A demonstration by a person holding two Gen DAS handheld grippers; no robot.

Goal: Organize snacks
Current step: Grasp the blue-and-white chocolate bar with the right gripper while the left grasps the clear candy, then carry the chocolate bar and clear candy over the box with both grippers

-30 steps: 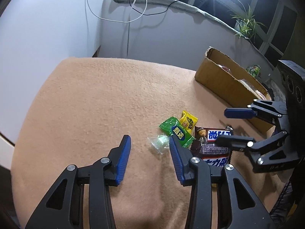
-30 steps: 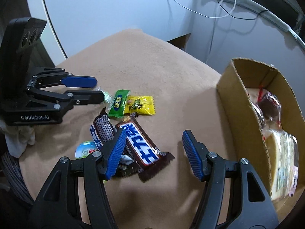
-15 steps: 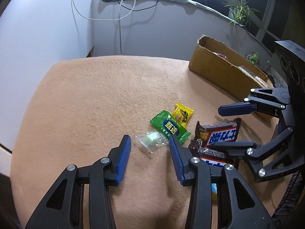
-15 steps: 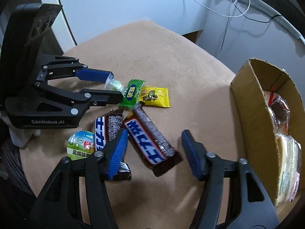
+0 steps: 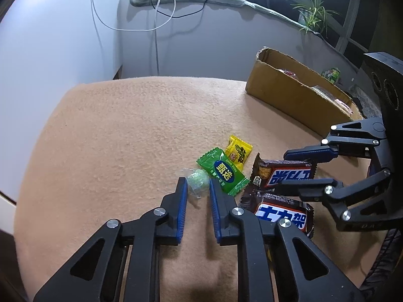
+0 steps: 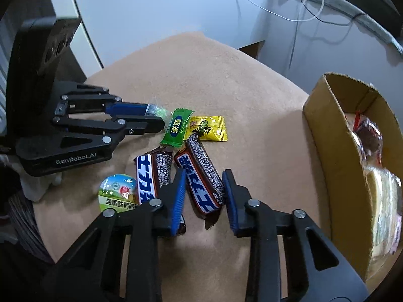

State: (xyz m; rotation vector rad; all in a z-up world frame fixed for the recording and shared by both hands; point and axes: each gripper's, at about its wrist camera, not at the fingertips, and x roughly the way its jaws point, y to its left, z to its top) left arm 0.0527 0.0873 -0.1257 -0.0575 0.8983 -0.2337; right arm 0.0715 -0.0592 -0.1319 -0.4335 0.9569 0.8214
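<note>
My left gripper has its jaws closed narrowly around a small clear-wrapped pale green candy lying on the tan cloth; it also shows in the right wrist view. My right gripper is open with its jaws straddling a brown and blue chocolate bar. A second chocolate bar lies just left of it. A green candy packet and a yellow candy packet lie beyond. A cardboard box with bagged snacks stands to the right.
A round green-lidded snack cup sits left of the bars near the cloth's edge. White cables hang on the wall behind. A potted plant stands on the sill. The table's far edge meets the wall.
My left gripper has moved forward and narrowed its jaws around the clear candy. My right gripper has moved forward and narrowed so that its jaws straddle the chocolate bar.
</note>
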